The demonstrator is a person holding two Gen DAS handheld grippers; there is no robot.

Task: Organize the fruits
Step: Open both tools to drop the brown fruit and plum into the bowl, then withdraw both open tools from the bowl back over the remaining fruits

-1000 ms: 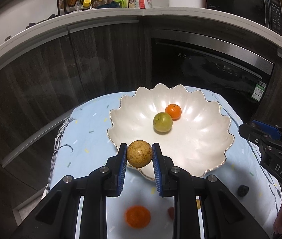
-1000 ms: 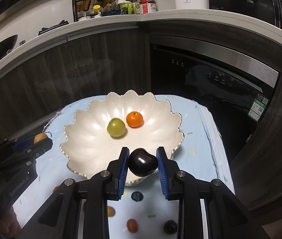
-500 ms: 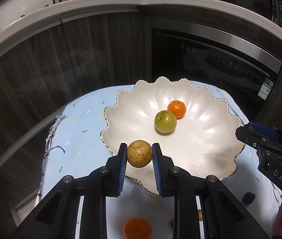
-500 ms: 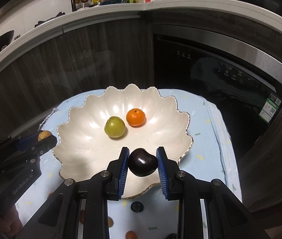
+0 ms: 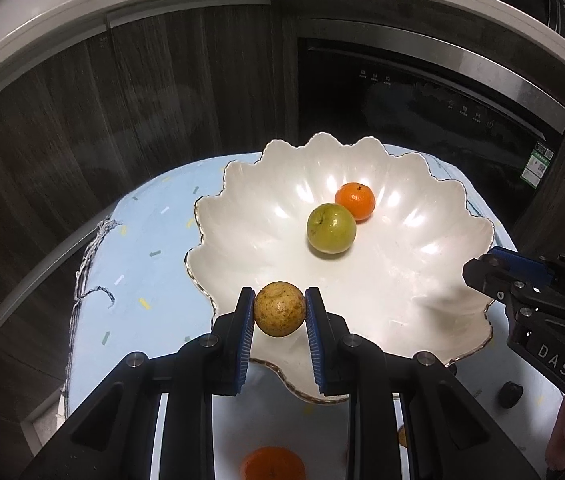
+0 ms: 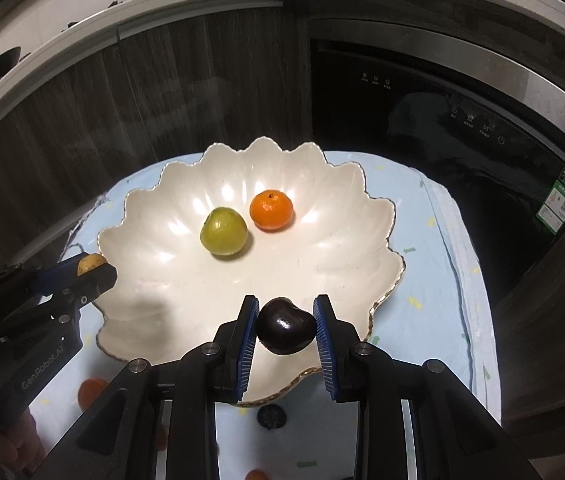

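Observation:
A white scalloped bowl (image 5: 422, 280) (image 6: 322, 272) stands on a light blue cloth and holds a green fruit (image 5: 331, 228) (image 6: 223, 231) and a small orange (image 5: 355, 201) (image 6: 271, 210). My left gripper (image 5: 279, 314) is shut on a brown speckled round fruit (image 5: 279, 314) and holds it over the bowl's near left rim. It shows at the left of the right wrist view (image 6: 90, 270). My right gripper (image 6: 285, 326) is shut on a dark purple fruit (image 6: 285, 326) over the bowl's near right rim. It shows at the right of the left wrist view (image 5: 494, 276).
Loose fruits lie on the cloth in front of the bowl: an orange one (image 5: 272, 462) (image 6: 91, 392), a small dark one (image 5: 510, 395) and another dark one (image 6: 271, 416). Dark cabinet doors (image 5: 182, 100) and a black oven (image 5: 422, 108) stand behind the table, under a white counter.
Both grippers have moved forward with their fruits, from in front of the bowl to over its near rim. The bowl looks larger and nearer.

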